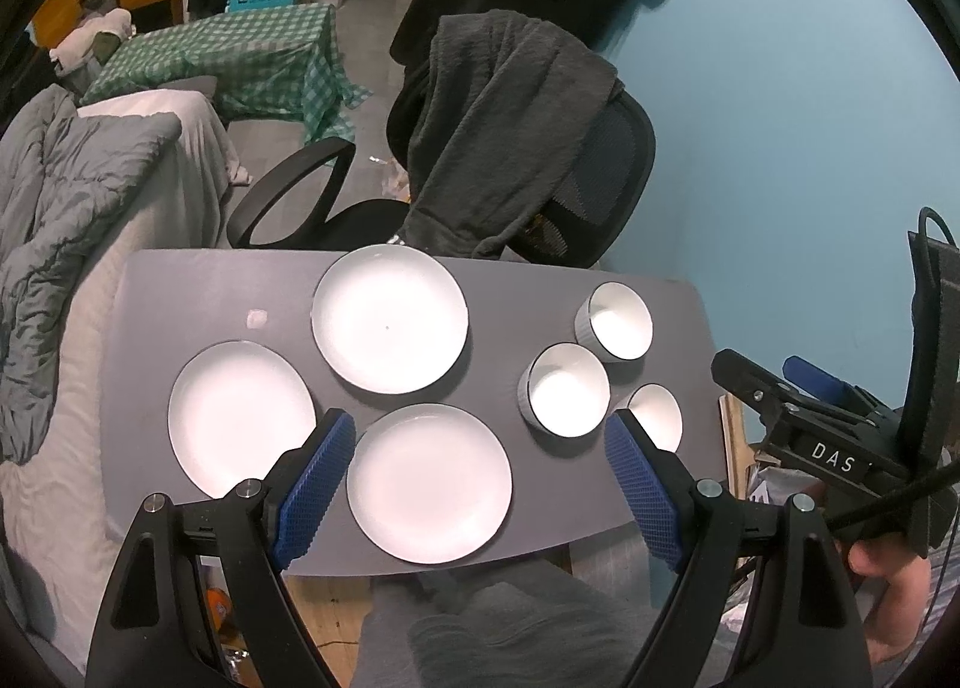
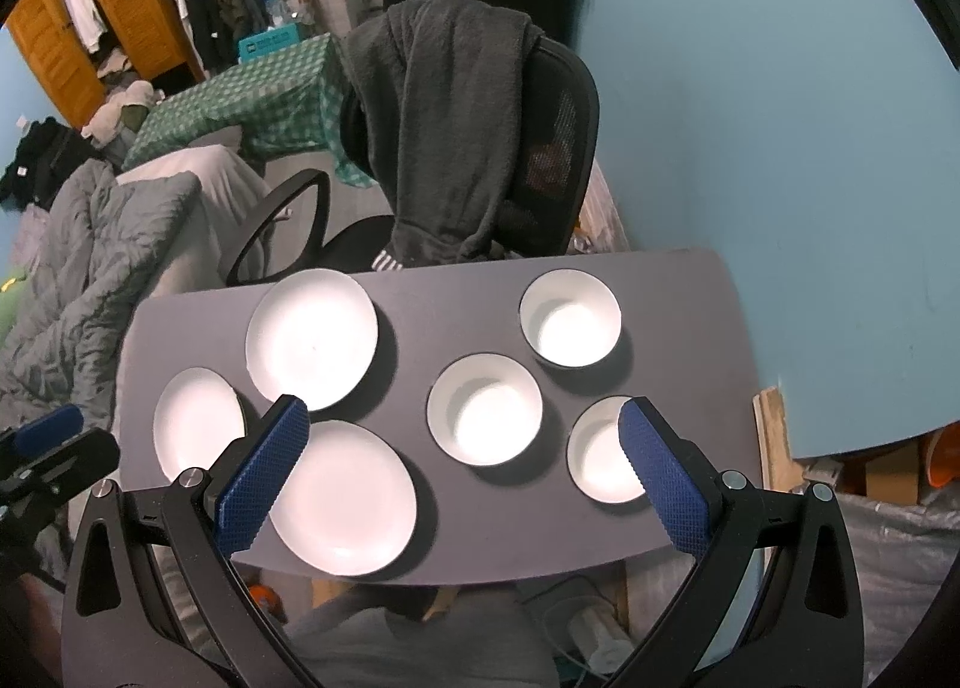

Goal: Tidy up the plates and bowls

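Note:
Three white plates lie apart on the grey table: a near plate, a left plate and a far plate. Three white bowls stand to the right: a far bowl, a middle bowl and a near bowl. My left gripper is open and empty, held above the near plate. My right gripper is open and empty above the middle bowl, with the near bowl by its right finger. The right gripper also shows in the left wrist view.
A black office chair draped with a dark fleece stands behind the table. A bed with grey bedding runs along the left. A blue wall is on the right. Boxes and bags sit on the floor at right.

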Available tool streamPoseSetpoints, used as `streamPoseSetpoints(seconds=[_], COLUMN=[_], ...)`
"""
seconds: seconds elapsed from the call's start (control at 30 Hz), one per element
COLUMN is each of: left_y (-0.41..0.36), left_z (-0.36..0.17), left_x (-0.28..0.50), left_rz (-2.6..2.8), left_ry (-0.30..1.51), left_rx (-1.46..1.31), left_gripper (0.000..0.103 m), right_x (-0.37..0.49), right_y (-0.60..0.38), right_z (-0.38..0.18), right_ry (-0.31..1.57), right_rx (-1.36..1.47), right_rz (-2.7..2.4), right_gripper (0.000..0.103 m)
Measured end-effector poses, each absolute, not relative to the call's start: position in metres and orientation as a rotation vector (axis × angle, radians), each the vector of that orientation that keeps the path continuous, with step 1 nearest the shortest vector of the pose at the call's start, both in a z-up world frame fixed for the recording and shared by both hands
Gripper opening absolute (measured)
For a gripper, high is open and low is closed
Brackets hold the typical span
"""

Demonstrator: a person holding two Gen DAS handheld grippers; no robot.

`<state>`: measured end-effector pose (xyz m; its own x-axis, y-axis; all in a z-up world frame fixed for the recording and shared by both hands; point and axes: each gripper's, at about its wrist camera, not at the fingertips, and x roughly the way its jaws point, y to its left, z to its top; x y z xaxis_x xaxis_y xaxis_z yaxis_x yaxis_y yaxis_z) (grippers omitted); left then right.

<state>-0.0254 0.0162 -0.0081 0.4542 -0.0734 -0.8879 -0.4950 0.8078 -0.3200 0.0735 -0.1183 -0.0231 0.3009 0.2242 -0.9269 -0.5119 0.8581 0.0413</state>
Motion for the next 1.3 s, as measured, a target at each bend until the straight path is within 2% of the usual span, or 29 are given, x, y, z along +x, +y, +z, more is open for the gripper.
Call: streamPoseSetpoints(seconds=[0.67,1.3], left_y=[0.072,0.061], left_z=[-0.061,-0.157], left_x=[-0.082,-0.099], left_rz=[0.306,0.252], left_ry=[1.157,1.290], left_rx=[-0.658,-0.641], left_gripper=[0.086,0.086], right_x=[0.047,0.029], right_y=[-0.084,-0.071], right_z=[-0.062,-0.161], right_ry=[1.211,1.391], right_rx=[-0.403,-0.416], right_rz=[0.567,0.626], right_gripper=[0.101,0.101])
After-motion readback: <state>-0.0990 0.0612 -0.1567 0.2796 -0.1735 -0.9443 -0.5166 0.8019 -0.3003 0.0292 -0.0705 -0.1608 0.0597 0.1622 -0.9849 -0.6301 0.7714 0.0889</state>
